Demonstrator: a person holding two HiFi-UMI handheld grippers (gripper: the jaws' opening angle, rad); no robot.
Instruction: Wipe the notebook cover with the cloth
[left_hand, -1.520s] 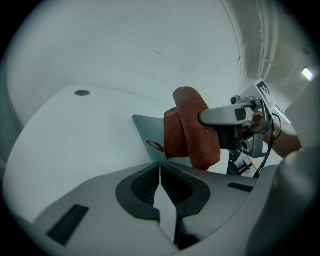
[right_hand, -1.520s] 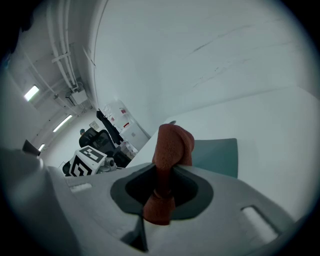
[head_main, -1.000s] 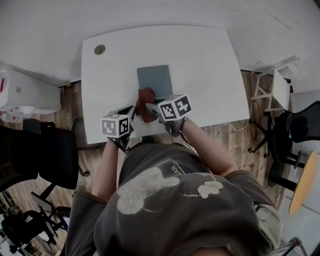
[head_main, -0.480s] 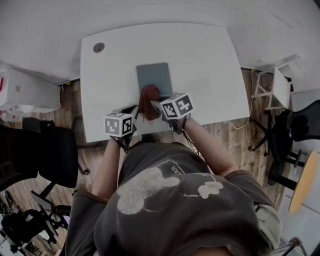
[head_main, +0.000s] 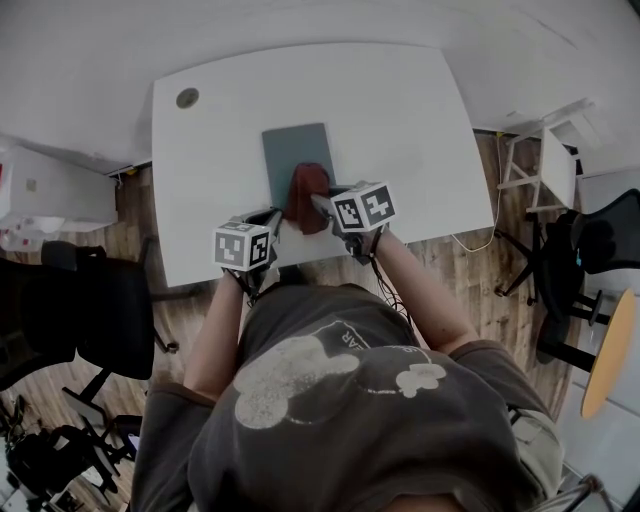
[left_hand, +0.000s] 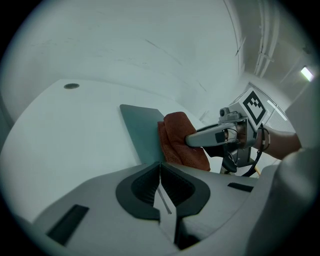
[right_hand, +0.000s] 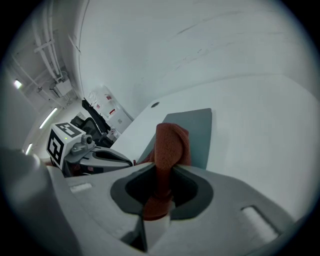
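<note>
The notebook (head_main: 295, 150) lies flat, cover up, on the white tabletop (head_main: 410, 120). The cloth (head_main: 306, 188) rests on the notebook's near edge, partly hanging off it toward the person. The right tool (head_main: 320, 203) pinches one end of the cloth between its jaws. The left tool (head_main: 268, 220), pressed together on nothing, is positioned just left of the notebook's near corner, apart from it.

Judged step: wiping stroke, cover mostly uncovered. The next move calls for drawing the cloth across the notebook's far portion with light downward contact. The unrestrained notebook may slide.

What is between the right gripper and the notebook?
The red cloth: the right gripper pinches it, and it covers the notebook's near end. The right gripper view shows this.
</note>
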